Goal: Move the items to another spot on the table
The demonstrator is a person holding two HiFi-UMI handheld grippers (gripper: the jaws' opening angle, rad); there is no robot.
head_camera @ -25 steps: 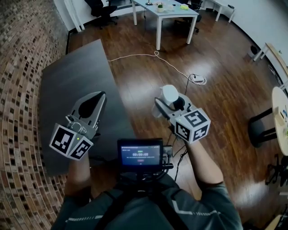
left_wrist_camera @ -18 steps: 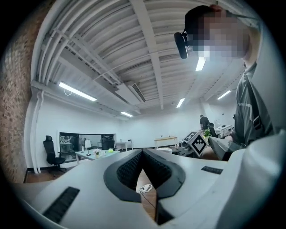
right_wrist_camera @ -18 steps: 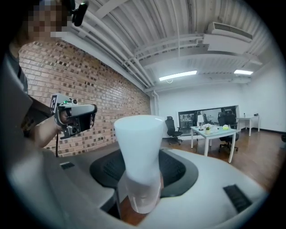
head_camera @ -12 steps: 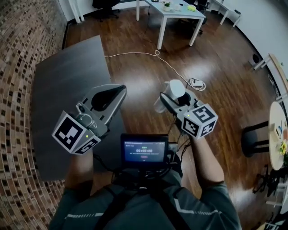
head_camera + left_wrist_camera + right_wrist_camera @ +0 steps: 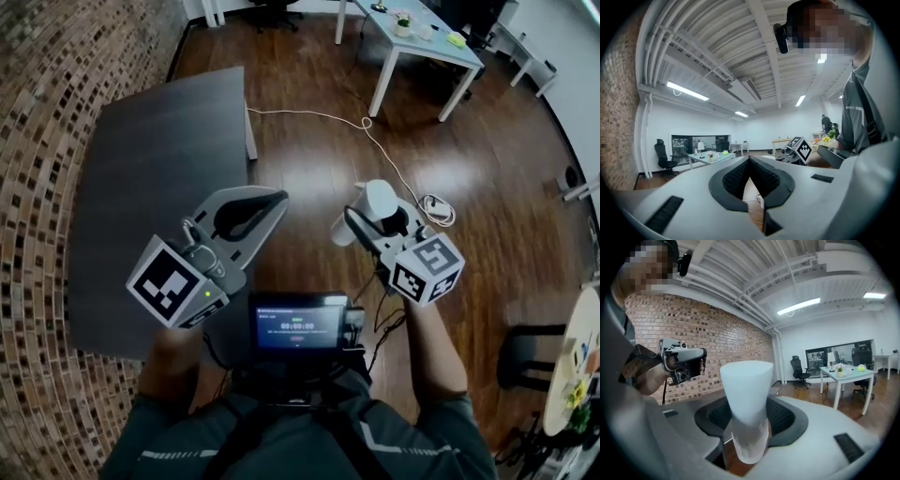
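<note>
Past table (image 5: 150,169) edge, left gripper (image 5: 274,200) shifted right

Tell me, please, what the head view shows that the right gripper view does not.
Only the head view: the chest screen and the marker cube on the right tongs. Only the right gripper view: the ceiling lights, and that the white cup ends in a clear part between the pads. Both: that cup held in the right tongs, the shut left tongs and the brick wall.
</note>
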